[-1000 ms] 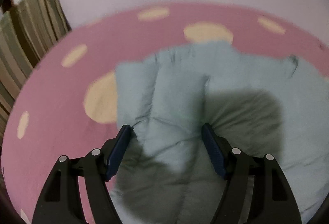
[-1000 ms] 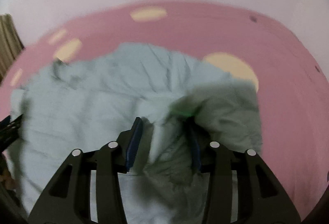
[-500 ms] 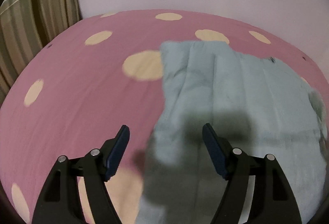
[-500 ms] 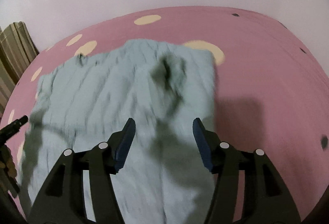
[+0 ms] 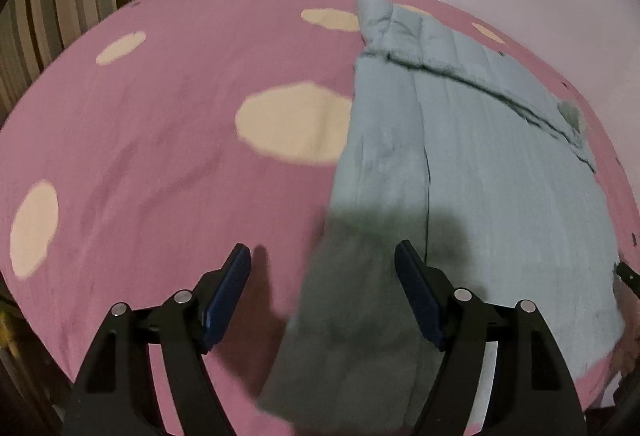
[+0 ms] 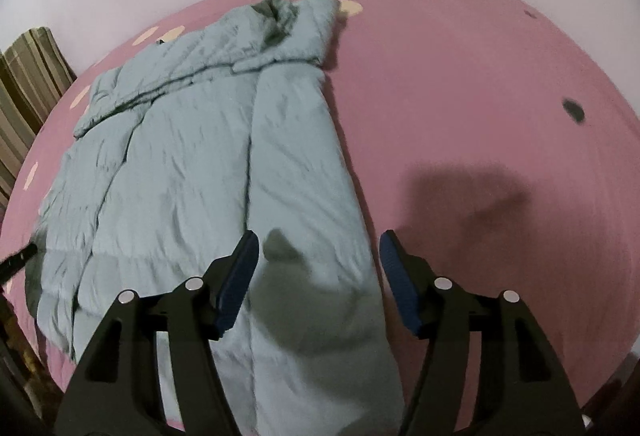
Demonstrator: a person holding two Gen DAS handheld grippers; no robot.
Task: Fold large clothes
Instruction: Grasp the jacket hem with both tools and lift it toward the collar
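My left tongs (image 5: 322,260) gape wide, empty; my right tongs (image 6: 318,250) are opening, gripping nothing. Both hover over the pale blue quilted coat (image 6: 208,172), spread flat across the pink cream-spotted bedsheet (image 5: 160,156), collar toward twelve o'clock.

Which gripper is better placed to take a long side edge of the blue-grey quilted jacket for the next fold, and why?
Probably the right gripper: the jacket has its long edge lying directly between the opening jaws. The left gripper, open, frames its own edge less squarely, over more pink bedspread.
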